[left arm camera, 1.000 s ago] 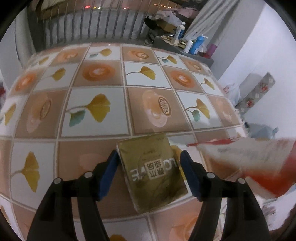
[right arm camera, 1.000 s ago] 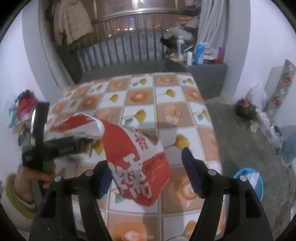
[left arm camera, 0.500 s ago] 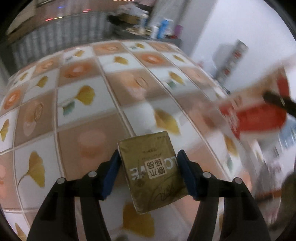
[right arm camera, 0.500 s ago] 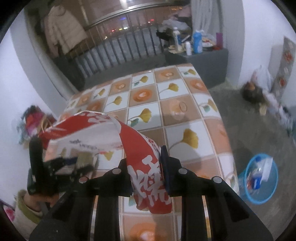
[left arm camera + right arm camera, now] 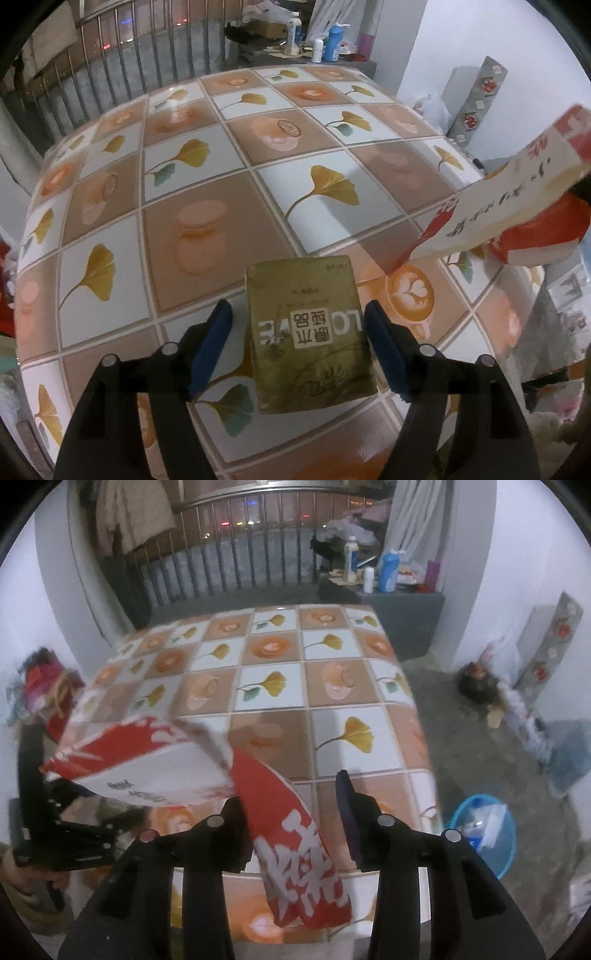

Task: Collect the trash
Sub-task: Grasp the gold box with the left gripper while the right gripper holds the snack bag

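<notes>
Nearest in the left wrist view: left hand-held gripper (image 5: 297, 343) w/ blue pads spread wide, the gold packet (image 5: 309, 334) lying flat on the desk (image 5: 207, 192) between them; a gap shows at the left pad, right pad sits just beside the packet's edge, contact there can't be told. Packet label reads upside down to the camera. To the right, a red-and-white snack bag (image 5: 509, 206) hangs tilted above the desk's right edge, blurred. Right wrist view: right hand-held gripper (image 5: 291, 812) also spread, the red-and-white snack bag (image 5: 258, 801) draped between its fingers, resting against the left finger, clear gap to the right one; whether it's actually pinched can't be told. Bag's upper half folds out to the left over the left gripper's black body. Desk (image 5: 332, 716) wears a tiled cloth w/ ginkgo leaves and orange motifs. On the floor right of the desk, a blue bin (image 5: 484, 834) w/ wrappers inside. Farther back, a grey cabinet (image 5: 399, 609) carrying bottles, then a metal railing (image 5: 236, 568) w/ lights beyond.
</notes>
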Action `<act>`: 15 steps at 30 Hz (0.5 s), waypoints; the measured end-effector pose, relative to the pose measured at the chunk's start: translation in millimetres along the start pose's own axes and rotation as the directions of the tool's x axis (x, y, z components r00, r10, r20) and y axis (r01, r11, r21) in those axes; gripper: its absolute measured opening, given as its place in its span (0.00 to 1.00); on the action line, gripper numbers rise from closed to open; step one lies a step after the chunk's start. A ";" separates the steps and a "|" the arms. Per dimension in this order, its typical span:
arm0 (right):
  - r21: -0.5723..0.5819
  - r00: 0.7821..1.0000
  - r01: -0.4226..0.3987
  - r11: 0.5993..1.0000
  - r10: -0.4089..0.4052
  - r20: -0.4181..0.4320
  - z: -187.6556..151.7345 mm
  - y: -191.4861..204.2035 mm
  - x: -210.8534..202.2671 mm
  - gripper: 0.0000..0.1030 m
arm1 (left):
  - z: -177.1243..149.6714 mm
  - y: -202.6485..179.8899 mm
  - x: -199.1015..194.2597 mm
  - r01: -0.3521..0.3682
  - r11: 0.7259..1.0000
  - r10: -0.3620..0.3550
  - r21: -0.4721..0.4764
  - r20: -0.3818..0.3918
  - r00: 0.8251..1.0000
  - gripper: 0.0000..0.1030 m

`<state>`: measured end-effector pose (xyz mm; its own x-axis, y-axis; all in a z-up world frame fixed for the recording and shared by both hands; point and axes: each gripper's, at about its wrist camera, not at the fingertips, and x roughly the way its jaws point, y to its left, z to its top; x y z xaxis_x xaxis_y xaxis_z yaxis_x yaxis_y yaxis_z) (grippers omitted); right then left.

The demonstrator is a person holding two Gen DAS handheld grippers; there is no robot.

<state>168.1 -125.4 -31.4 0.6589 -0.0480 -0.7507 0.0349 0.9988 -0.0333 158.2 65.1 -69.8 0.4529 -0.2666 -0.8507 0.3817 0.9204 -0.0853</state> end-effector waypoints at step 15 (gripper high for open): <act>0.055 1.000 -0.012 0.998 0.011 0.027 -15.9 -11.6 -4.7 0.14 | -3.4 -2.9 -2.1 -0.082 0.997 0.082 0.011 0.027 0.996 0.52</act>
<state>152.6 -136.7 -37.9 0.6789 -0.0375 -0.7332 0.0681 0.9976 0.0120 153.4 64.0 -69.5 0.5038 -0.1982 -0.8408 0.3519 0.9360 -0.0098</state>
